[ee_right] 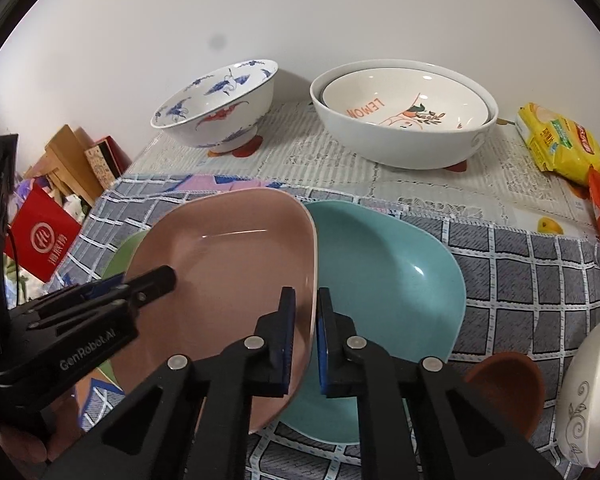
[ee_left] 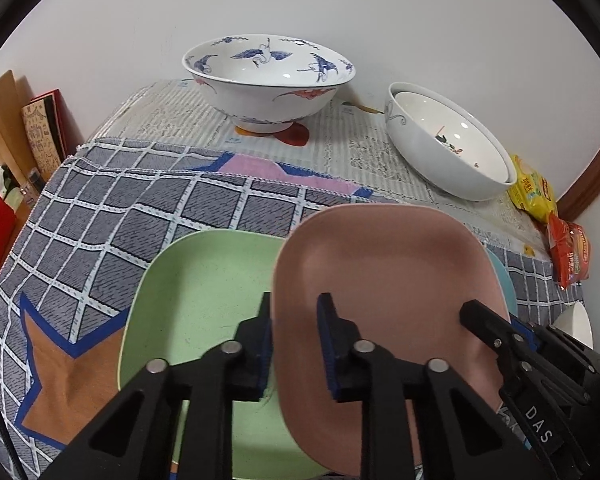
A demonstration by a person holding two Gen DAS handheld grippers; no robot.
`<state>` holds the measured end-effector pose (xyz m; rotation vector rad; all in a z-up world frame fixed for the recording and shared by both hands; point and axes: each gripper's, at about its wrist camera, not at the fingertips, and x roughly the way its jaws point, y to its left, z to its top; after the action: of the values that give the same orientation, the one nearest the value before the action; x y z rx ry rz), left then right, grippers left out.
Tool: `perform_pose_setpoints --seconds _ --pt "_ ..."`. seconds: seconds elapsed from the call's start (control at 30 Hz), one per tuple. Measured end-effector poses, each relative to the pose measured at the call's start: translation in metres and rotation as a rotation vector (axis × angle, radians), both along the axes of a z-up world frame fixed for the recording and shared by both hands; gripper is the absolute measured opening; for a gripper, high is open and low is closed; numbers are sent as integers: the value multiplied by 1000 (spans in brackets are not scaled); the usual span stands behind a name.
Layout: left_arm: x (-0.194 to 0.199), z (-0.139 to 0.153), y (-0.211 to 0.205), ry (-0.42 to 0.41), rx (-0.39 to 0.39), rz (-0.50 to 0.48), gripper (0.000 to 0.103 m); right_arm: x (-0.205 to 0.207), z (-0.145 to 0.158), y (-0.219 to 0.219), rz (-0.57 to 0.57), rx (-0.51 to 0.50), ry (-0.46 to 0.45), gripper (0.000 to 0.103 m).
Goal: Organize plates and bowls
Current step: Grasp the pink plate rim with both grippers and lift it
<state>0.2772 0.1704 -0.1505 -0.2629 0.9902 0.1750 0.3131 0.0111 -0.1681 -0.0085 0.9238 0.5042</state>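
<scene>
**Pink plate pinched on both rims**

Nearest: left gripper (ee_left: 294, 340) at 6 o'clock in the left wrist view; its blue-padded fingers (ee_left: 327, 344) pinch the left rim of the pink plate (ee_left: 380, 280), one finger under the rim, one on the plate's inner face; right gripper (ee_right: 306, 332) at 6 o'clock in the right wrist view, fingers (ee_right: 288, 332) pinching the plate's right rim, one either side of it; plate tilted between the two grippers.

Beneath and beside: green plate (ee_left: 196, 292) at 8 o'clock of the pink one in the left view, partly covered by it; teal plate (ee_right: 384, 276) at 3 o'clock of it in the right view, lying on the checked cloth (ee_left: 112, 220); small brown bowl (ee_right: 508, 384) at 4 o'clock and a white bowl (ee_right: 588, 396) at the frame edge.

Far: blue-and-white crane bowl (ee_left: 268, 80) at 12 o'clock; nested white bowls (ee_right: 404, 112) at 1 o'clock, inner one lettered LEMON; snack packets (ee_right: 560, 140) at 2 o'clock.
</scene>
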Motion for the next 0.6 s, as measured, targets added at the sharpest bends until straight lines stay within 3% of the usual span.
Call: perform_pose_setpoints --seconds 0.23,0.3,0.6 --pt "-9 9 1 -18 -16 14 10 -7 4 -4 -15 -14 3 8" --pt "-12 14 -1 -61 34 41 9 -11 9 -7 -25 -6 1 8" --pt "-39 54 -16 -141 57 24 9 -42 49 -23 -66 26 -49 8"
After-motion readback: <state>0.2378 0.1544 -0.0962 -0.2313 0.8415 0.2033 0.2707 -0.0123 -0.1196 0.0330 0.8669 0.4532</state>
